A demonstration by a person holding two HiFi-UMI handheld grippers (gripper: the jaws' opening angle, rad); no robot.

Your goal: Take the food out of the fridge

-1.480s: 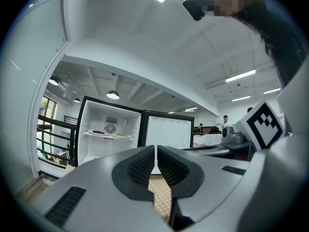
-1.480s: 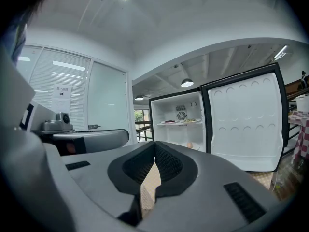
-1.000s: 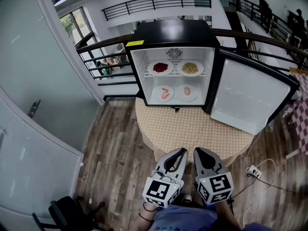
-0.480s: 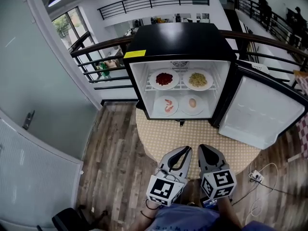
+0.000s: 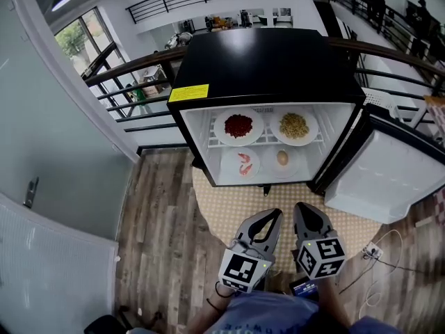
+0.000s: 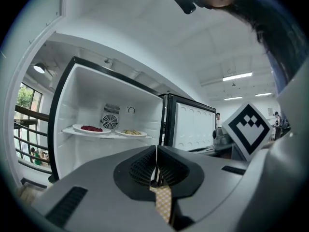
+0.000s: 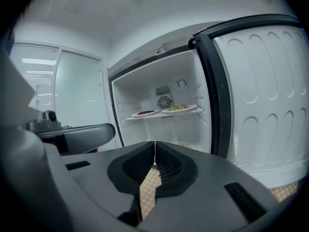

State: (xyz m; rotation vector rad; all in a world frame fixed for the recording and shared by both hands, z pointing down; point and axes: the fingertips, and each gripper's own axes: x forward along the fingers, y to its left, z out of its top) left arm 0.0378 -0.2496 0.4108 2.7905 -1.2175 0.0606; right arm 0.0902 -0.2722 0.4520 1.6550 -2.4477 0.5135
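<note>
Both grippers have moved nearer the fridge since the earlier frames, and its open cabinet now stands larger in the head view. Your left gripper and right gripper sit side by side over the near edge of the round checked worktop. Each gripper's own view shows its fingers pressed together with nothing between them. Your hands are mostly hidden under the marker cubes.

Beyond, the fridge stands on the worktop. Its door is swung open to your right and cut off by the picture edge.

The food is all inside. On the fridge floor are a plate of shrimp and a plate with a pale rounded item, too small to identify. On the wire shelf above are a plate of red food and a plate of yellowish noodles.

Only the head view shows all four plates. The gripper views show the two shelf plates side-on, and each gripper's body hides the lower pair, or nearly so. The left gripper view alone catches the right gripper's marker cube.
</note>
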